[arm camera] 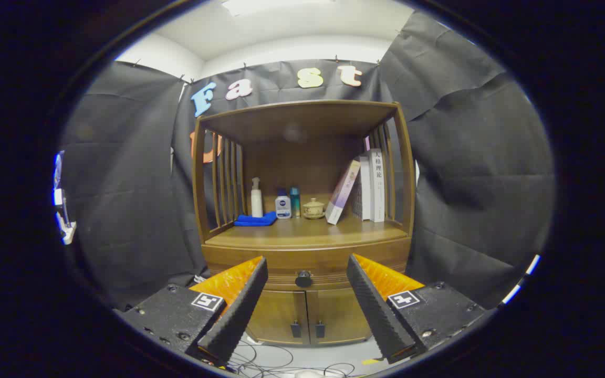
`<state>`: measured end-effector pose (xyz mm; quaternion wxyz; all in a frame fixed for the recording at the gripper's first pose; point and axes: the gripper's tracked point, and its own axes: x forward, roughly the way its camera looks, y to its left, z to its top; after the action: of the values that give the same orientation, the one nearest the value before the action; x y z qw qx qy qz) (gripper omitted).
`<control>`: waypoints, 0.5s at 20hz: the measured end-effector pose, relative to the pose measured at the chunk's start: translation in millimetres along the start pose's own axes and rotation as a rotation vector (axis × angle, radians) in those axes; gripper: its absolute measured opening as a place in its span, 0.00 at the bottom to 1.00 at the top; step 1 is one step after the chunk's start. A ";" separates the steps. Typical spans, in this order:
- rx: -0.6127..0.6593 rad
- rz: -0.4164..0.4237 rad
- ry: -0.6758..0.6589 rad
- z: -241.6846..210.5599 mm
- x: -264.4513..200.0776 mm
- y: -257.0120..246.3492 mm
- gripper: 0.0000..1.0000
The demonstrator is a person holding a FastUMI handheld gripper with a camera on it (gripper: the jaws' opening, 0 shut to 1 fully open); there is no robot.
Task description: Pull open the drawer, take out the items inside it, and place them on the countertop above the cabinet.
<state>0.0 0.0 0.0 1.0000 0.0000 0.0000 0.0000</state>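
Gripper view: the hand-held gripper [306,265] is held with its fingers [239,307] spread wide apart, gripping nothing, aimed at the wooden cabinet [305,210]. The drawer [281,265] is closed; its round knob [303,279] sits between the fingertips, just beyond them. Below it are two cabinet doors [308,315]. On the surface [302,233] above the drawer — a blue cloth [255,219], a white pump bottle [256,198], two small bottles [288,203], a lidded ceramic pot [313,209] and leaning books [365,186]. Cables [260,362] lie on the floor.
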 end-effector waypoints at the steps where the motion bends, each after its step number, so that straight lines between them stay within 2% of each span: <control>1: 0.000 0.002 -0.003 2.9 -1.0 0.4 0.99; 10: -0.017 0.008 0.002 6.5 2.4 1.6 0.99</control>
<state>2.4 1.6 6.5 1.0000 -0.0085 0.0009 0.0041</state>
